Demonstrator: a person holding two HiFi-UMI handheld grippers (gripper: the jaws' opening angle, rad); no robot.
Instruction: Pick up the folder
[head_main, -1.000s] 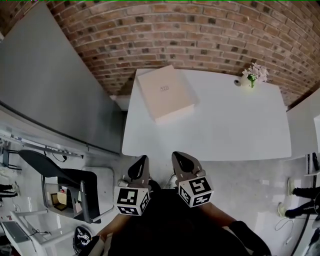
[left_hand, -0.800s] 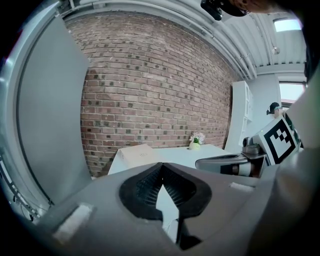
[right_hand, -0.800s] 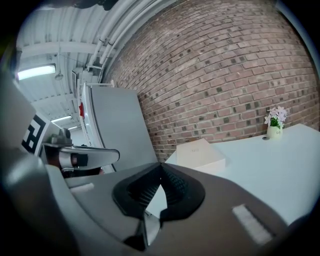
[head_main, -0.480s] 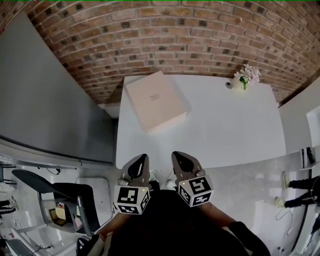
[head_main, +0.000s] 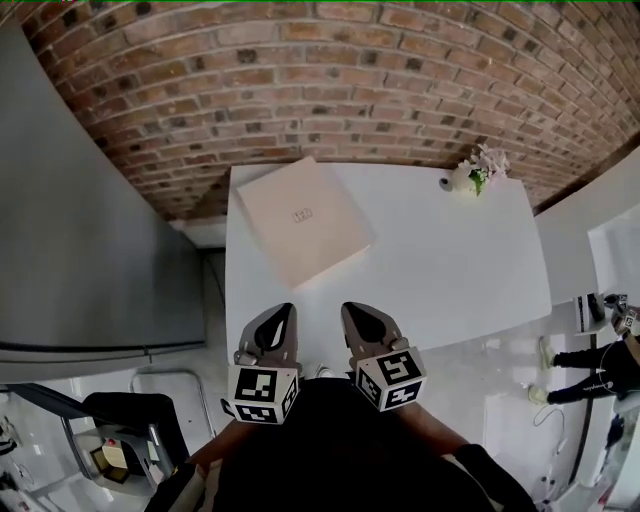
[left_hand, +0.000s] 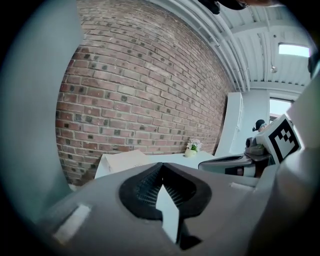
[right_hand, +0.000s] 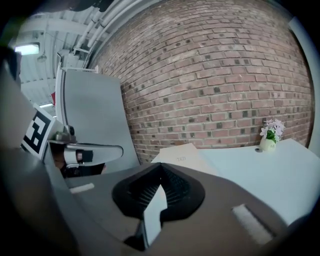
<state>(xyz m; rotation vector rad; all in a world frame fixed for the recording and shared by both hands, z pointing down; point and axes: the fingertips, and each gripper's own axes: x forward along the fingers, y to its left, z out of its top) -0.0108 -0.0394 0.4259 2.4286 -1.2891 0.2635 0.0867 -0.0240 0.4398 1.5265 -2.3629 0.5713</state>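
A pale beige folder lies flat on the back left part of the white table, turned a little askew. It also shows as a low slab in the left gripper view and the right gripper view. My left gripper and right gripper hover side by side over the table's near edge, short of the folder. Both are shut with nothing between the jaws.
A small white vase of flowers stands at the table's back right corner. A brick wall runs behind the table. A grey panel stands to the left. A person's legs show at the far right.
Both grippers have come forward to the table's near edge, and the table and folder now sit closer below me. Jaws stayed shut.
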